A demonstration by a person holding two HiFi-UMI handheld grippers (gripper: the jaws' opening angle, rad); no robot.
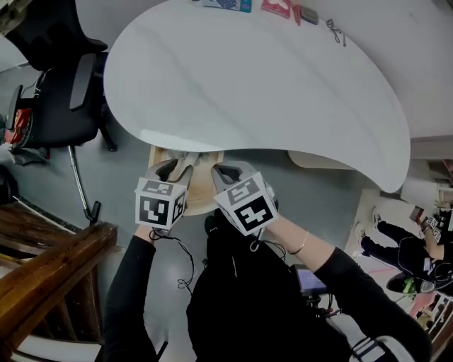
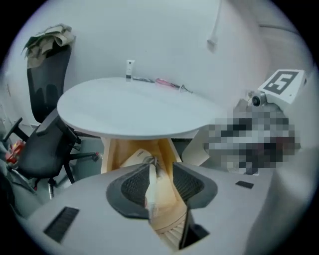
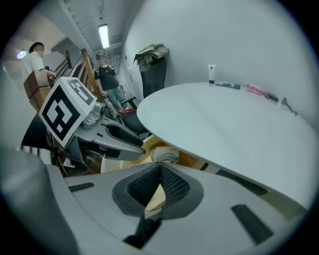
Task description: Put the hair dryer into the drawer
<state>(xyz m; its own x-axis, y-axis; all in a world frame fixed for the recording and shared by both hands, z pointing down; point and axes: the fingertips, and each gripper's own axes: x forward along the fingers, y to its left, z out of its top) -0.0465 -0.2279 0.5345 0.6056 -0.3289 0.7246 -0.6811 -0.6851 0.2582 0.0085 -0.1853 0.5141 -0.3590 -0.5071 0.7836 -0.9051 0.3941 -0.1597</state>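
Note:
A wooden drawer (image 1: 203, 192) stands open under the near edge of the white rounded table (image 1: 269, 85). A pale rounded object (image 3: 165, 155), apparently the hair dryer, lies inside it; in the left gripper view it shows as a cream body (image 2: 132, 159) just beyond the jaws. My left gripper (image 1: 185, 164) hangs over the drawer, its jaws apart with only wood showing between them (image 2: 154, 167). My right gripper (image 1: 219, 171) is beside it on the right, its tips together and empty (image 3: 159, 169). The left gripper (image 3: 107, 132) also shows in the right gripper view.
A black office chair (image 1: 60, 85) stands left of the table, and a dark wooden stair rail (image 1: 49, 261) is at the lower left. Small items (image 1: 283, 8) line the table's far edge. People (image 3: 107, 74) stand in the background, and a person crouches at the right (image 1: 407, 254).

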